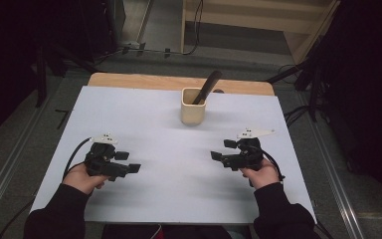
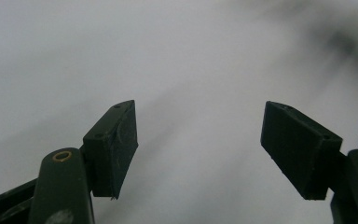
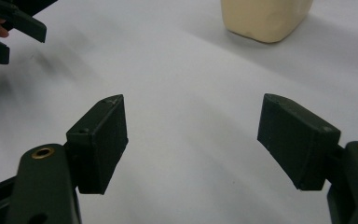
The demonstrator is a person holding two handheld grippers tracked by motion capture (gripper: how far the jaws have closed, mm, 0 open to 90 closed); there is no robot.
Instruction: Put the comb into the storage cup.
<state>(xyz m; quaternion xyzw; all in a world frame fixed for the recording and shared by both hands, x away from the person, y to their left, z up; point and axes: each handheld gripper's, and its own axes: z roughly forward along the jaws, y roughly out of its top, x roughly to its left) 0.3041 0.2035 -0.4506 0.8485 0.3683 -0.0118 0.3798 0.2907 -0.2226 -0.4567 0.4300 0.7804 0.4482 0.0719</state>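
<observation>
Cup and utensil: position relative to both grippers

Cup (image 1: 193,106), cream-coloured and squarish with rounded corners, is standing upright near the far middle of the white-covered bench (image 1: 144,107). A dark utensil handle (image 1: 208,85) is resting in it, its long axis leaning up and away toward the right. What the handle belongs to cannot be told.

Both hands are hovering at the near part of the bench, well apart from the cup, which is lying ahead of and between them. The right gripper (image 1: 218,158) is sitting slightly nearer than the left gripper (image 1: 128,162). In the right gripper view the cup base (image 3: 265,19) is appearing ahead and to the right of the jaws.

The right gripper (image 3: 191,140) is standing wide open and holding nothing. The left gripper (image 2: 198,144) is likewise standing wide open over bare bench surface, holding nothing.

The coming reach is probably falling to the right hand.
</observation>
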